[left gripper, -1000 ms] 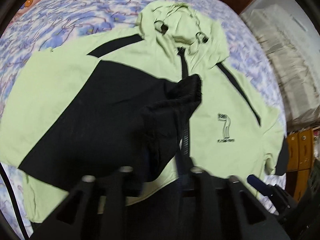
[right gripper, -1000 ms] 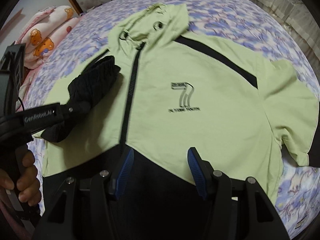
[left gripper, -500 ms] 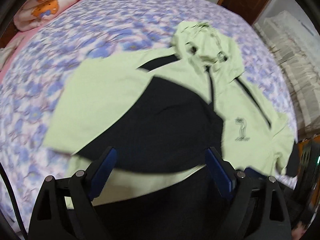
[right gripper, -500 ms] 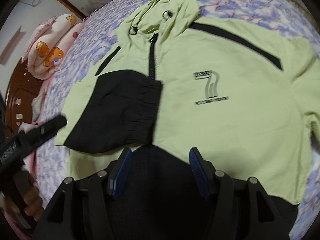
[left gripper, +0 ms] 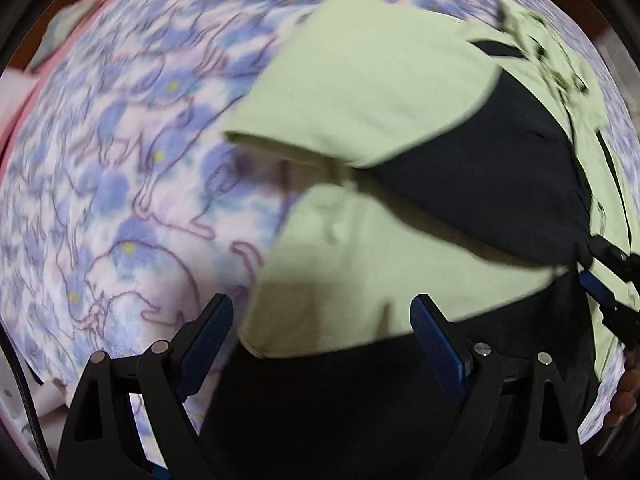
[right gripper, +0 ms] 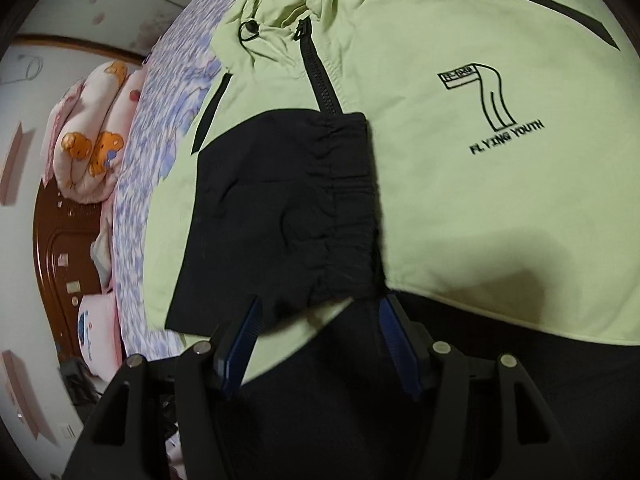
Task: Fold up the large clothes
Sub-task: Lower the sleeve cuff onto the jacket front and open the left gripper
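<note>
A light green hooded jacket (right gripper: 480,208) with a black zip and a "7 FLYING YOUTH" print lies front up on the bed. Its black sleeve (right gripper: 280,208) is folded across the chest, cuff beside the zip. My right gripper (right gripper: 320,320) hovers open just over the sleeve's lower edge, with nothing pinched. In the blurred left wrist view my left gripper (left gripper: 320,320) stands wide open, pointing down over the jacket's (left gripper: 360,264) side edge near the black bottom band (left gripper: 340,400), with the folded sleeve (left gripper: 500,184) beyond. The right gripper (left gripper: 608,280) shows at that view's right edge.
A blue and purple flowered bedspread (left gripper: 120,160) covers the bed. A rolled pink quilt with bear prints (right gripper: 88,136) lies by the brown wooden headboard (right gripper: 60,240). A white pillow (right gripper: 96,332) sits below it. A hand (left gripper: 624,396) shows at the right.
My left gripper let go of the black sleeve, opened wide and swept left to the jacket's side edge. The sleeve now lies flat across the chest. My right gripper dropped closer to the sleeve.
</note>
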`<state>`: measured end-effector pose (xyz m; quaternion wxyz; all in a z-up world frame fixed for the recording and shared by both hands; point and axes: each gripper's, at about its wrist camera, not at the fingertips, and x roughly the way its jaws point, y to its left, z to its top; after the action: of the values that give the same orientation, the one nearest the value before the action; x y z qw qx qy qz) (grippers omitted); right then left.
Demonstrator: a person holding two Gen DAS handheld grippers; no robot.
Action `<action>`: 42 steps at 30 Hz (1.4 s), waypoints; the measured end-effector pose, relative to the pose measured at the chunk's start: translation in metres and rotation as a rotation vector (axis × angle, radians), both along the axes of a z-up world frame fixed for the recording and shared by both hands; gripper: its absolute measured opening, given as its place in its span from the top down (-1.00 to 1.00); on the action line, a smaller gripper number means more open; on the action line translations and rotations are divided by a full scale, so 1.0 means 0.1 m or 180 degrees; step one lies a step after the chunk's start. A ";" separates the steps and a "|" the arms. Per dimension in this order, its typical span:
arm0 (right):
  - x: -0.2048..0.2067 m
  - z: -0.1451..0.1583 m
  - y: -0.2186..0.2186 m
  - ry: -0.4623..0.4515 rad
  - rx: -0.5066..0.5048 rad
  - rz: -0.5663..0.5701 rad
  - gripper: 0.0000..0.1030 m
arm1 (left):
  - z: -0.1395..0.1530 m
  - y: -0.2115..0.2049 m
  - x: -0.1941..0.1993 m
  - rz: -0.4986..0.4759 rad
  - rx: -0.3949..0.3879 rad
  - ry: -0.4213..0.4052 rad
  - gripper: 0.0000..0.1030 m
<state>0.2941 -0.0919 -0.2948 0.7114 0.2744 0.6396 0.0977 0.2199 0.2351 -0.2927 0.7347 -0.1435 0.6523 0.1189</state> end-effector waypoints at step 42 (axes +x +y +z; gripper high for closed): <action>0.35 0.86 -0.20 -0.0629 -0.1024 -0.0711 0.63 | -0.30 0.39 0.63 0.0063 -0.0604 -0.0341 0.59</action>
<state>0.3289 -0.1120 -0.2088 0.8117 0.2155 0.5397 -0.0586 0.2831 0.2739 -0.3229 0.7504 -0.2251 0.6189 0.0559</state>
